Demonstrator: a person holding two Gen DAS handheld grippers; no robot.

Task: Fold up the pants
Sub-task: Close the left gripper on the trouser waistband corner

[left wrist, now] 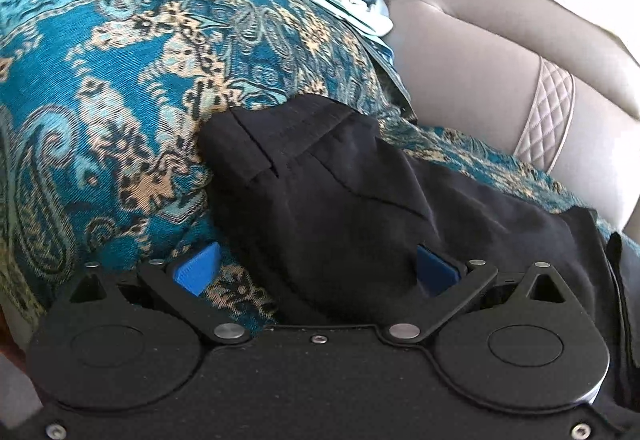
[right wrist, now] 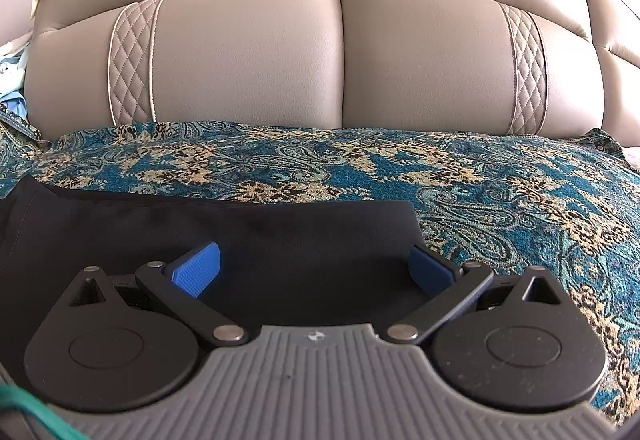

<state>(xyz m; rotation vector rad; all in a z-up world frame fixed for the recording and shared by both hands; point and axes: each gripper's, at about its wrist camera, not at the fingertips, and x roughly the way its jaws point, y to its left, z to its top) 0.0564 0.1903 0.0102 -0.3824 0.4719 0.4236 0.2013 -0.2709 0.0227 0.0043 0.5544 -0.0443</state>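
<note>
1. Blue-padded and black-framed, our left gripper sits nearest, its jaws spread wide with the black cloth pants lying between the pads; nothing is pinched.
2. Our right gripper, on its ribbed grey body, is likewise spread wide over the same dark cloth, low over it, though we cannot tell if the pads touch it.
3. The pants lie on the teal, gold-patterned paisley throw. In the left wrist view we see the waistband end with a belt loop and a bulging crease; in the right wrist view a flatter stretch ends in a straight edge just beyond the right pad.
4. We judge the step in hand as getting hold of the garment at two spots for a fold. The next move calls for both jaws to close on the fabric, biting all layers but not the throw beneath, then a lift in step.
5. Farther off, pale blue clothing rests on the throw.
6. Farthest stands the beige leather sofa back with quilted stripes.
</note>
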